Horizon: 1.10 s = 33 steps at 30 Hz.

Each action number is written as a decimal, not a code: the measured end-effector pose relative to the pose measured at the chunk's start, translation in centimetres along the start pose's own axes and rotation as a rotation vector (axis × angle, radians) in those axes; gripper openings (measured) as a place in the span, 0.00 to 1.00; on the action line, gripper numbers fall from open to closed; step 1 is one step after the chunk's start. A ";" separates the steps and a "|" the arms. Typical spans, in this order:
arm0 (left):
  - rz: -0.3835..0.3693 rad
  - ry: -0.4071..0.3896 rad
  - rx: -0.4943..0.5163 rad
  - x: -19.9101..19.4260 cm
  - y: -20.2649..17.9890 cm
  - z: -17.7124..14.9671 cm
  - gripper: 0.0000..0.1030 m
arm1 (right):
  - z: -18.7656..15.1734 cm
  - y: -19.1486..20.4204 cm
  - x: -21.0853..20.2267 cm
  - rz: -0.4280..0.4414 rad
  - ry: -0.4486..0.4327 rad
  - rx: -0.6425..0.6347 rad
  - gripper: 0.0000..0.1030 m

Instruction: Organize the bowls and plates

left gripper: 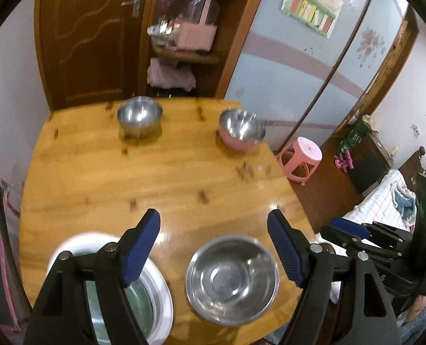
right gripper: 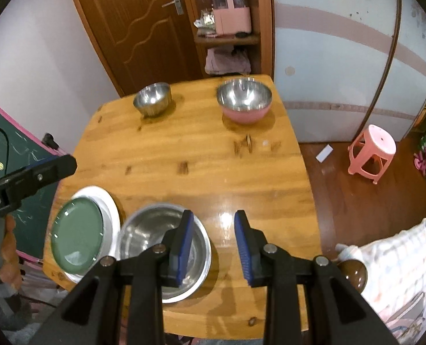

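Observation:
On the wooden table (left gripper: 169,178) a wide steel bowl (left gripper: 231,279) sits near the front edge. Left of it a green plate (left gripper: 138,302) lies on a white plate (left gripper: 161,284). At the far side stand a small steel bowl (left gripper: 139,115) and a pink bowl (left gripper: 241,129) with a steel inside. My left gripper (left gripper: 213,215) hangs open above the wide bowl, holding nothing. In the right wrist view my right gripper (right gripper: 214,215) is open a little over the wide steel bowl's (right gripper: 143,235) right rim, its jaws empty. The green plate (right gripper: 77,233) lies beside that bowl.
A pink stool (right gripper: 371,152) stands on the floor right of the table. Behind the table are a brown door (right gripper: 132,28), a shelf with a pink case (right gripper: 231,20) and sliding wardrobe doors (right gripper: 336,72). A chalkboard (right gripper: 20,149) is left, a bed (left gripper: 385,198) right.

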<state>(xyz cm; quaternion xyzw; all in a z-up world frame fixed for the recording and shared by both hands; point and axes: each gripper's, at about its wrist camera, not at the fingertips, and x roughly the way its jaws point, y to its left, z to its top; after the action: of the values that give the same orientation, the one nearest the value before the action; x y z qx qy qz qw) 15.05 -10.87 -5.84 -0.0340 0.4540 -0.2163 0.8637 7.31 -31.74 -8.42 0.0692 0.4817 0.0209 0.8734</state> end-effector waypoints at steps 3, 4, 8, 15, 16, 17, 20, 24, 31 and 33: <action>0.012 -0.020 0.023 -0.4 -0.7 2.3 0.74 | 1.9 -0.7 -1.1 0.021 -0.007 0.006 0.28; 0.024 -0.029 0.037 -0.6 -1.1 3.2 0.74 | 2.5 -0.9 -1.4 0.025 -0.012 0.006 0.28; 0.061 -0.062 0.092 -0.9 -2.6 6.1 0.76 | 5.6 -1.9 -2.7 0.018 -0.043 0.007 0.28; 0.101 -0.082 0.142 1.1 -5.1 11.3 0.78 | 10.6 -4.0 -3.2 -0.018 -0.080 0.012 0.28; 0.107 -0.081 0.146 1.4 -5.5 11.7 0.78 | 11.2 -4.4 -3.0 -0.019 -0.079 0.017 0.28; 0.116 -0.084 0.153 2.1 -5.9 12.3 0.78 | 12.0 -4.8 -2.7 -0.017 -0.079 0.023 0.29; 0.139 -0.072 0.177 4.9 -6.8 14.0 0.78 | 14.1 -6.3 -1.4 -0.012 -0.069 0.047 0.29; 0.148 -0.040 0.187 8.9 -7.4 15.3 0.78 | 16.0 -7.6 0.9 -0.028 -0.055 0.057 0.29; 0.160 0.031 0.167 17.4 -6.9 16.8 0.78 | 18.8 -10.3 6.7 0.016 -0.003 0.105 0.29; 0.165 0.047 0.159 19.4 -6.7 16.8 0.78 | 19.3 -10.8 8.4 0.019 0.016 0.118 0.29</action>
<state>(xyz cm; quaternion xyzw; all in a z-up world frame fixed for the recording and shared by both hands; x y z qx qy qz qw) 35.79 -27.05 -9.22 0.0770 0.4568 -0.1805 0.8677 27.73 -43.52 -6.81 0.1251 0.4882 0.0014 0.8637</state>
